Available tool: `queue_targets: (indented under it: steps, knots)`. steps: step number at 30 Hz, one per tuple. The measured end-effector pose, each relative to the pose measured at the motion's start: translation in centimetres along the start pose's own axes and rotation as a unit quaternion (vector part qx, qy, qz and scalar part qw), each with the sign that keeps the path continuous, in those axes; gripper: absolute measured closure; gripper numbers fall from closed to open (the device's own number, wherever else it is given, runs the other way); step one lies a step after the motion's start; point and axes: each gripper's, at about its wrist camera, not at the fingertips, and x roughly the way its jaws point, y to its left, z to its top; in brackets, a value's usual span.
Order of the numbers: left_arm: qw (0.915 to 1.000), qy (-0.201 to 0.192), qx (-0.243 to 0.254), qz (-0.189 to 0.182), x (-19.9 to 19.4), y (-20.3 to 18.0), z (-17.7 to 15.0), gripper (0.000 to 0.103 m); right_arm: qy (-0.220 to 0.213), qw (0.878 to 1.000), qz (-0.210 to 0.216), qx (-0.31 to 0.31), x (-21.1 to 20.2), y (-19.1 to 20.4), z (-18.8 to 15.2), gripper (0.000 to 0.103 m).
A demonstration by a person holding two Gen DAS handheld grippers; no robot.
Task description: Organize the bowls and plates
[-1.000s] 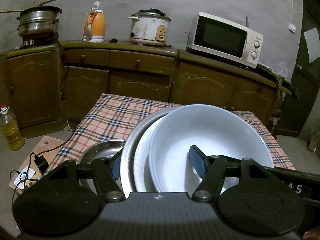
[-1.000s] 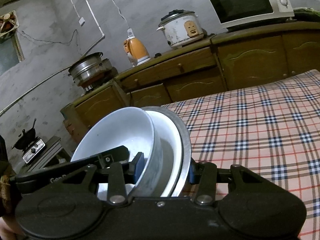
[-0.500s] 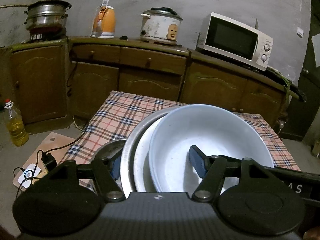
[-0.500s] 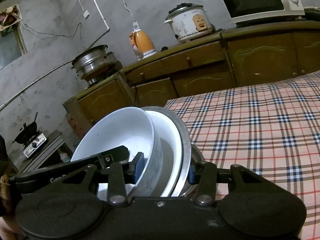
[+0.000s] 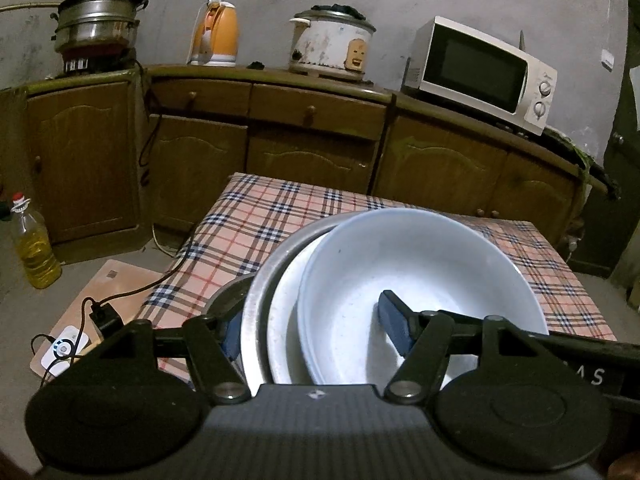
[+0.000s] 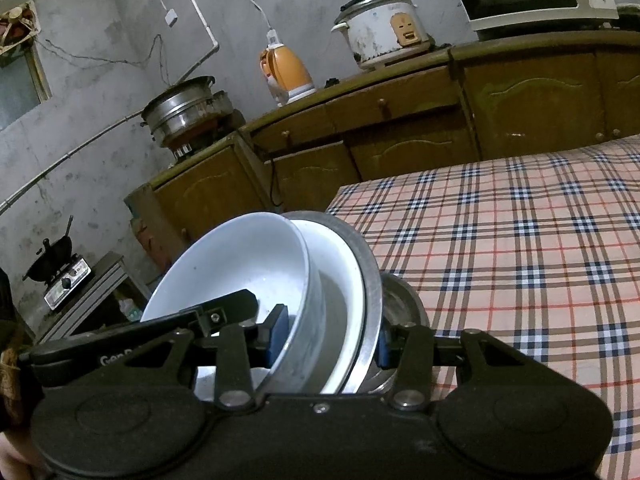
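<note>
A nested stack is held between both grippers: a white bowl (image 5: pixel 420 272) innermost, then a white plate (image 5: pixel 286 320), a steel plate (image 5: pixel 256 308) and a small steel bowl (image 5: pixel 228 300) behind. My left gripper (image 5: pixel 312 328) is shut on the stack's rim, one finger inside the white bowl and the other behind the steel plate. My right gripper (image 6: pixel 331 338) clamps the same stack from the opposite side, across the white bowl (image 6: pixel 240 264), the white plate (image 6: pixel 344 276) and the steel plate (image 6: pixel 370 276). The stack stands tilted over the near left corner of the plaid table (image 5: pixel 280 216).
Wooden cabinets (image 5: pixel 312 148) run behind the table, carrying a steamer pot (image 5: pixel 96 20), an orange kettle (image 5: pixel 214 36), a rice cooker (image 5: pixel 332 46) and a microwave (image 5: pixel 480 72). An oil bottle (image 5: pixel 34 248), a board and a cable lie on the floor at left. A wok on a burner (image 6: pixel 56 256) stands far left.
Both grippers have carried the stack sideways together, so the cabinets and table have slid to the right in both views. Both grips on the stack look the same.
</note>
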Motion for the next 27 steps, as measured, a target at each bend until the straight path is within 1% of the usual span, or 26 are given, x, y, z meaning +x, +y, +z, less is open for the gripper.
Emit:
queue_targets:
  steps: [16, 27]
  knots:
    - [0.9999, 0.0, 0.011, -0.003, 1.6, 2.4, 1.0, 0.035, 0.002, 1.0, 0.001, 0.001, 2.4, 1.2, 0.0, 0.049]
    - [0.9997, 0.005, 0.016, -0.015, 3.8, 3.2, 1.2, 0.035, 0.005, 1.0, -0.014, 0.008, 5.0, 0.9, 0.5, 0.049]
